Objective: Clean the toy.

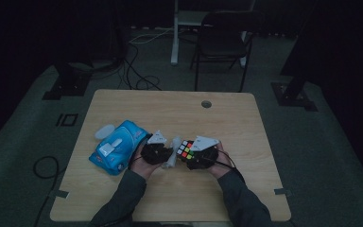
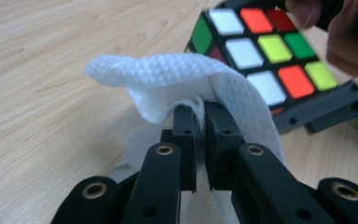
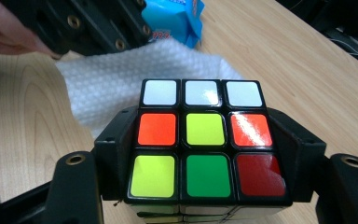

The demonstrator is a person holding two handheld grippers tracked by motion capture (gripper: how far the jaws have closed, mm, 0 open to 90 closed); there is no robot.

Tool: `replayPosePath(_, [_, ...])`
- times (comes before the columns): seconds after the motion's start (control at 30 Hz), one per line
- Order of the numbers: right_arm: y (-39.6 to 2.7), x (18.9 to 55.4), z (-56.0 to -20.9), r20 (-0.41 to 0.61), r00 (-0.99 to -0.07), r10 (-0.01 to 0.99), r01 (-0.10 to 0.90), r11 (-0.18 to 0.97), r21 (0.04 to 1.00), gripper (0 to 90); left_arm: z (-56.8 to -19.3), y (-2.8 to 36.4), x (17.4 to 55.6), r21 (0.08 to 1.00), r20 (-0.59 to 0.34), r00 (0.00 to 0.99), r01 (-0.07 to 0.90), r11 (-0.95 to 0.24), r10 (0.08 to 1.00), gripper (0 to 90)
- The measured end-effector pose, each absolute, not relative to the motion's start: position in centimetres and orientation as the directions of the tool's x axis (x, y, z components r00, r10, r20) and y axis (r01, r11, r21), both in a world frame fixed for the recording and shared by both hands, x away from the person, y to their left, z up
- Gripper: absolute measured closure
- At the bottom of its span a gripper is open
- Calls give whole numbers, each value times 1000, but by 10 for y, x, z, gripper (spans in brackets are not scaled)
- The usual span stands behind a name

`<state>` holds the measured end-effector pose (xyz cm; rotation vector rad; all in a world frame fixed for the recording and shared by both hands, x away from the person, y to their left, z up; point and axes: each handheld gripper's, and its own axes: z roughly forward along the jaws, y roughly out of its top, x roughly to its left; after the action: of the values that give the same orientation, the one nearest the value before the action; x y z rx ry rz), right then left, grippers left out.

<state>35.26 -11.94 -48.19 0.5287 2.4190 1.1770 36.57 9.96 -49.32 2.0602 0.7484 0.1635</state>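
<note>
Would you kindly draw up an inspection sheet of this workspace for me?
Surface: wooden table, with a round grommet hole.
Job's things: puzzle cube held off the table; white wipe beside it.
Clutter: blue wipes pack at table left.
Grippers: left claw shut on the wipe; right claw shut on the cube's sides.
Cables: loose cables on the floor beyond the table; one loop at left.
Surroundings: dark room, folding chair, grey floor.
</note>
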Motion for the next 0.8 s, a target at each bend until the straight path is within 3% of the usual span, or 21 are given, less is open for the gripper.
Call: replayPosePath(0.8, [-107,338,-484,-186,-894,407,101,588,803,338,-487,105,368,829,-182,796,440,-345,577,846])
